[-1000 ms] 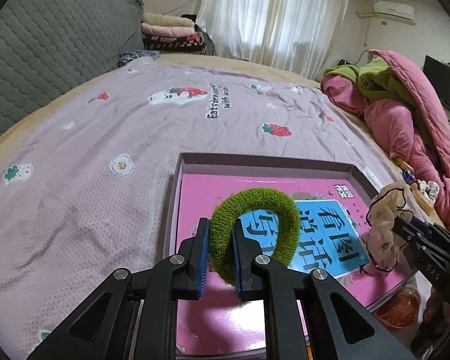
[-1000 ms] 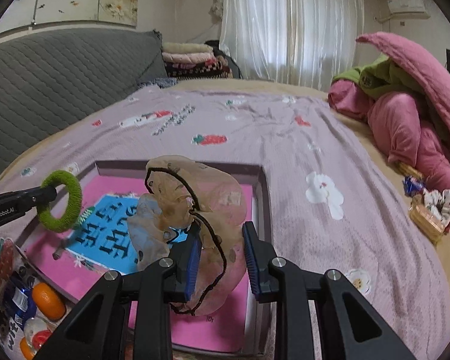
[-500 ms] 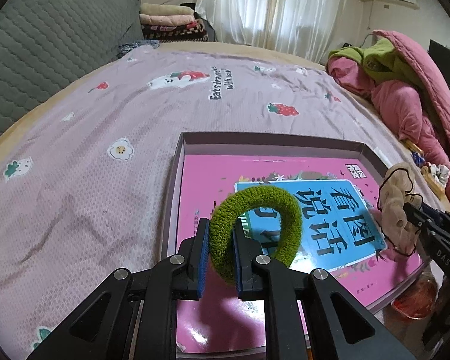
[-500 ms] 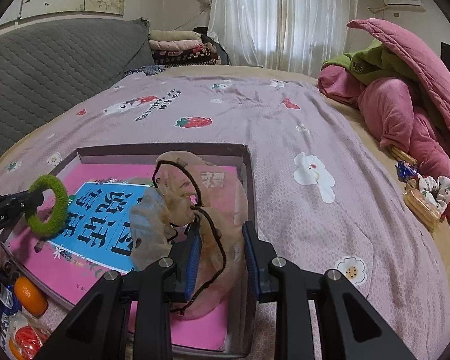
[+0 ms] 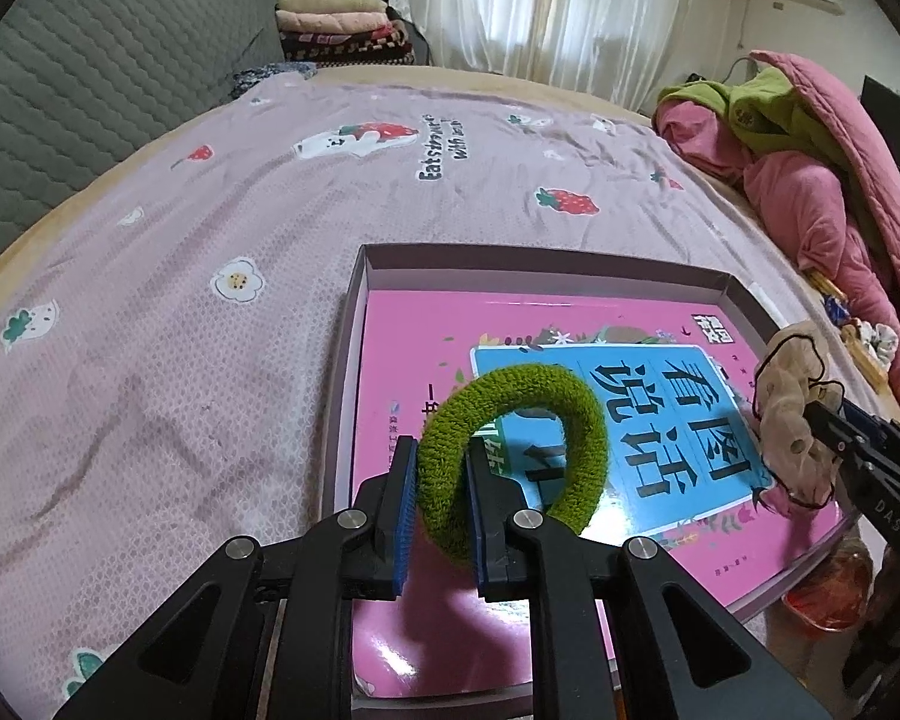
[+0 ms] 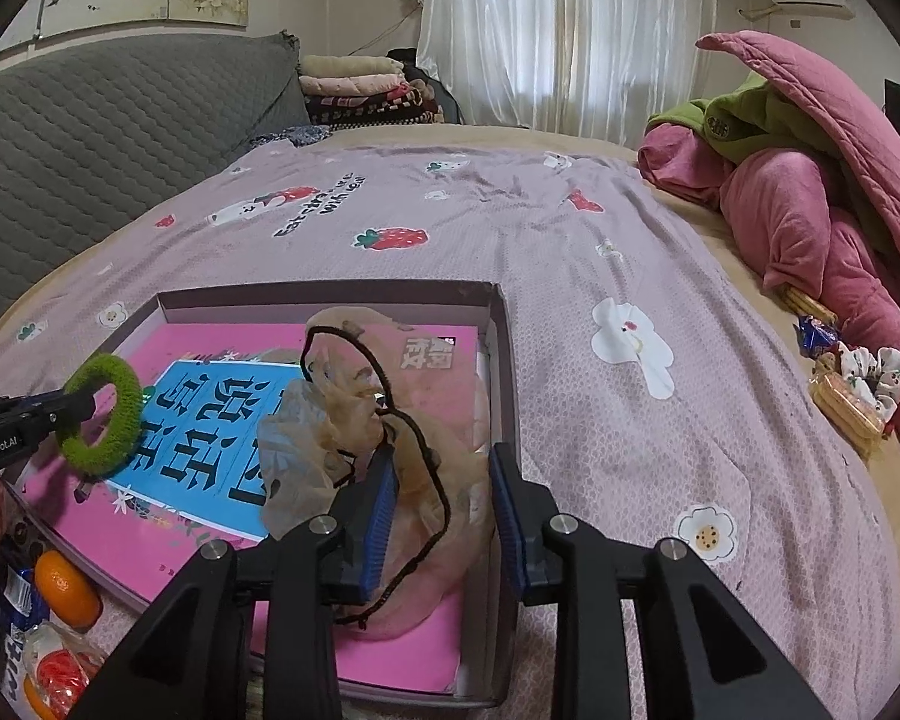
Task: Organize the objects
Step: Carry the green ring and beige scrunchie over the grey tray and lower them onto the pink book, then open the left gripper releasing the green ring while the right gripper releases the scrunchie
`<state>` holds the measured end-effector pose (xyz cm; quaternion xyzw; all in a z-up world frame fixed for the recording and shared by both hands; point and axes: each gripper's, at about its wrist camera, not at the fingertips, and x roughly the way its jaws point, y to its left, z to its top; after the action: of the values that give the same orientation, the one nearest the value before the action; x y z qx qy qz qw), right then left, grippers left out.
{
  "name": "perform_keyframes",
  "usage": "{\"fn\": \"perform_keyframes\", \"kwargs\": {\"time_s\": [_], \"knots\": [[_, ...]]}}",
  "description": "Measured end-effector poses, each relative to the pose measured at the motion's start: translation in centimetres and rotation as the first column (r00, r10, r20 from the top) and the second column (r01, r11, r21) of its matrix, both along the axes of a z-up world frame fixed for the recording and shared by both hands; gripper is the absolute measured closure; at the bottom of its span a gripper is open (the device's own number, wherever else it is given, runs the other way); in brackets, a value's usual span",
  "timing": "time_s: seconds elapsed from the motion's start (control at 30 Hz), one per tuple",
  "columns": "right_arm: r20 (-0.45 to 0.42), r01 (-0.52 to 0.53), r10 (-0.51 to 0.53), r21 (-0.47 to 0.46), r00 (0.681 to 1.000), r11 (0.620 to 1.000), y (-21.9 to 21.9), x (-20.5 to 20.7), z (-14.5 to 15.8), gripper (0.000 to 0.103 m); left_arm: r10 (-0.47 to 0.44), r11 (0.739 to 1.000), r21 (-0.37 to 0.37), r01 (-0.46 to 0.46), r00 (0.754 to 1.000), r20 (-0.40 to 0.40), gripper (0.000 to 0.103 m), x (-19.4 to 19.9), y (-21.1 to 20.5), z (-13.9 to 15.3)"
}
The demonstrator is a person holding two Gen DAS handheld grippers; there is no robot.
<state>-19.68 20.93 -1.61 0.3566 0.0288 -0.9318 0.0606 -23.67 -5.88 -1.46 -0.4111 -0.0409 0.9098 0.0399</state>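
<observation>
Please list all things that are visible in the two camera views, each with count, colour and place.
Hair tie: 1, green, held over the book.
Scrunchie: 1, sheer beige, black-edged, between the right fingers.
Book: 1, pink and blue, inside the box.
Box: 1, grey-purple, on the bed.
Bedsheet: 1, lilac, strawberry print.
Quilt: 1, pink, far right.
Orange: 1, below the box.
Left gripper: black, shut on the hair tie.
Right gripper: black, just been opening.
</observation>
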Motion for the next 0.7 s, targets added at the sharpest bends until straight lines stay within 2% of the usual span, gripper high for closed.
{"fn": "perform_keyframes", "kwargs": {"time_s": [0.2, 0.3, 0.53, 0.7], "knots": [[-0.024, -0.003, 0.004, 0.009, 1.0, 1.0, -0.1, 0.4, 0.5, 0.065, -0.007, 1.0, 0.01, 0.007, 1.0, 0.012, 0.083, 0.1, 0.1, 0.2], [-0.036, 0.009, -0.008, 0.018, 0.999, 1.0, 0.0, 0.5, 0.6, 0.053, -0.003, 1.0, 0.017, 0.003, 1.0, 0.014, 0.081, 0.1, 0.0, 0.2], [-0.046, 0.02, -0.019, 0.011, 0.999, 1.0, 0.4, 0.5, 0.9, 0.052, -0.003, 0.999, 0.033, 0.003, 1.0, 0.003, 0.078, 0.2, -0.1, 0.6], [-0.059, 0.021, -0.02, 0.013, 0.998, 1.0, 0.3, 0.7, 1.1, 0.052, -0.006, 0.999, 0.032, 0.006, 1.0, -0.016, 0.066, 0.5, 0.1, 1.3]]}}
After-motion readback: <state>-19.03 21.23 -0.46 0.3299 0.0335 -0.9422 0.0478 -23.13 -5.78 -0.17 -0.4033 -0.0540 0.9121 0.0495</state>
